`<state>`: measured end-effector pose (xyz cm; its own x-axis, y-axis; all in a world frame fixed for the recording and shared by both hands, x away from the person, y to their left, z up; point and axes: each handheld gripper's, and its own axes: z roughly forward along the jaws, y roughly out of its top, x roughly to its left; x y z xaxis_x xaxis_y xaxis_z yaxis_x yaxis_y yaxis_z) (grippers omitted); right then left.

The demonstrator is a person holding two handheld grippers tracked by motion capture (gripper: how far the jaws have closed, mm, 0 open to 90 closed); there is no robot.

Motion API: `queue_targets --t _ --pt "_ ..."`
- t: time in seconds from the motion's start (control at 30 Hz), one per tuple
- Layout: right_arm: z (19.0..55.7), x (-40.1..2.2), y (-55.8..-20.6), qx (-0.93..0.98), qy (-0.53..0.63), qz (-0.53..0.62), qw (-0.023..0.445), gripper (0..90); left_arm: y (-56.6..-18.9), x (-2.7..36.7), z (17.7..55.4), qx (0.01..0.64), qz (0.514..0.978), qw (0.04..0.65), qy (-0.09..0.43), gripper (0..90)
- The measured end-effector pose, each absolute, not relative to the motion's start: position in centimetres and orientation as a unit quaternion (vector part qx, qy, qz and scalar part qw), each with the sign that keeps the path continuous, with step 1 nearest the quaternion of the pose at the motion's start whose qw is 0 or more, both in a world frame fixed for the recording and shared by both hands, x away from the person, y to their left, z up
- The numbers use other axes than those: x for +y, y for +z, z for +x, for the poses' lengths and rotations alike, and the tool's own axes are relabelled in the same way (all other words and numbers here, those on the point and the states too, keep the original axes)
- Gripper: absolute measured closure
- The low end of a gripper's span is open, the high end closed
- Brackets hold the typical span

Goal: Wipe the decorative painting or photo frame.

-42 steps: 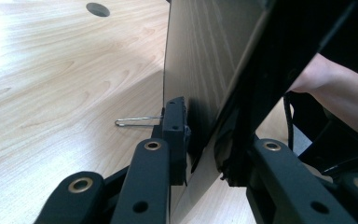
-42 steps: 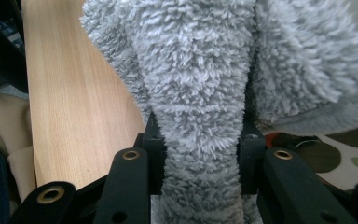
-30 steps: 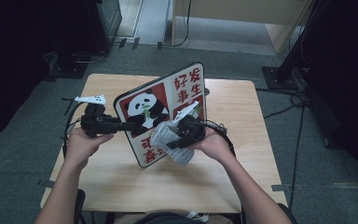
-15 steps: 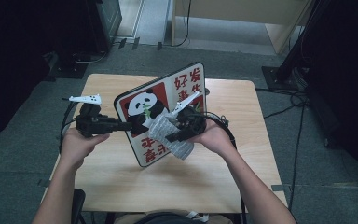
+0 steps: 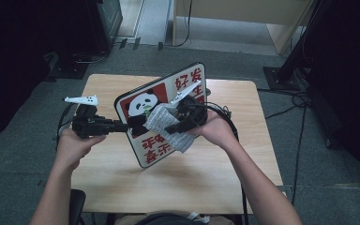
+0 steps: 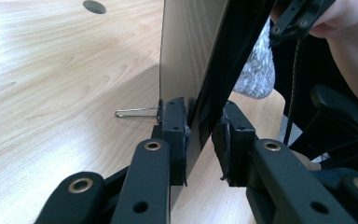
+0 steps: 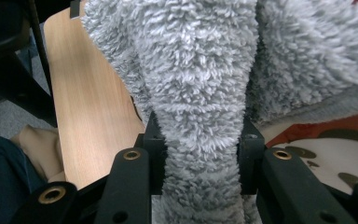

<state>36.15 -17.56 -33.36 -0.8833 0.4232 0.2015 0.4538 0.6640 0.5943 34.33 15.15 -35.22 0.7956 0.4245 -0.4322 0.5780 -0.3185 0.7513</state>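
A red and white sign board [image 5: 153, 150] with a panda picture is held tilted above the wooden table [image 5: 108, 89]. My left gripper [image 5: 123, 125] is shut on the board's left edge; in the left gripper view the board [image 6: 186, 56] runs edge-on between the jaws of the left gripper [image 6: 200, 137]. My right gripper [image 5: 169, 127] is shut on a grey fluffy cloth [image 5: 182, 141] that lies against the board's printed face. In the right gripper view the cloth [image 7: 200, 93] bulges out of the right gripper [image 7: 200, 154], with the panda print [image 7: 326, 154] at the lower right.
A thin wire clip [image 6: 137, 112] sticks out behind the board near the left jaw. The table has a round hole [image 6: 94, 6]. Black cables [image 5: 225, 115] trail over the table's right side. Dark equipment stands [image 5: 286, 70] are on the floor beyond.
The right gripper has slid the cloth a little up and left across the board's face. The left gripper keeps its hold on the board's edge, nearly still.
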Motion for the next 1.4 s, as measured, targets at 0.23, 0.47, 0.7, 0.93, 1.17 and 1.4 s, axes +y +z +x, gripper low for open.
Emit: queue_targets --t 0.23,0.47,0.7,0.93,1.17,1.4 --pt "36.5 -17.1 -32.1 -0.911 -0.337 -0.239 0.02 65.9 -35.3 15.2 34.3 0.31 0.807 0.496 -0.083 75.3" --pt "36.9 -16.6 -30.6 -0.909 -0.34 -0.239 0.014 65.8 -35.2 15.3 34.2 0.308 0.808 0.496 -0.083 75.1" --pt "37.1 -15.2 -28.0 -0.908 -0.351 -0.228 0.004 65.8 -35.3 15.3 34.3 0.308 0.805 0.5 -0.084 75.3" --pt "37.0 -13.6 -26.0 -0.909 -0.358 -0.212 -0.004 65.7 -35.3 15.2 34.3 0.306 0.805 0.501 -0.083 76.0" --pt "37.0 -11.5 -24.8 -0.914 -0.356 -0.193 -0.007 65.5 -35.3 15.3 34.3 0.304 0.805 0.502 -0.083 76.4" --pt "37.1 -10.9 -25.2 -0.915 -0.352 -0.198 -0.005 65.6 -35.4 15.1 34.3 0.301 0.807 0.5 -0.085 76.7"
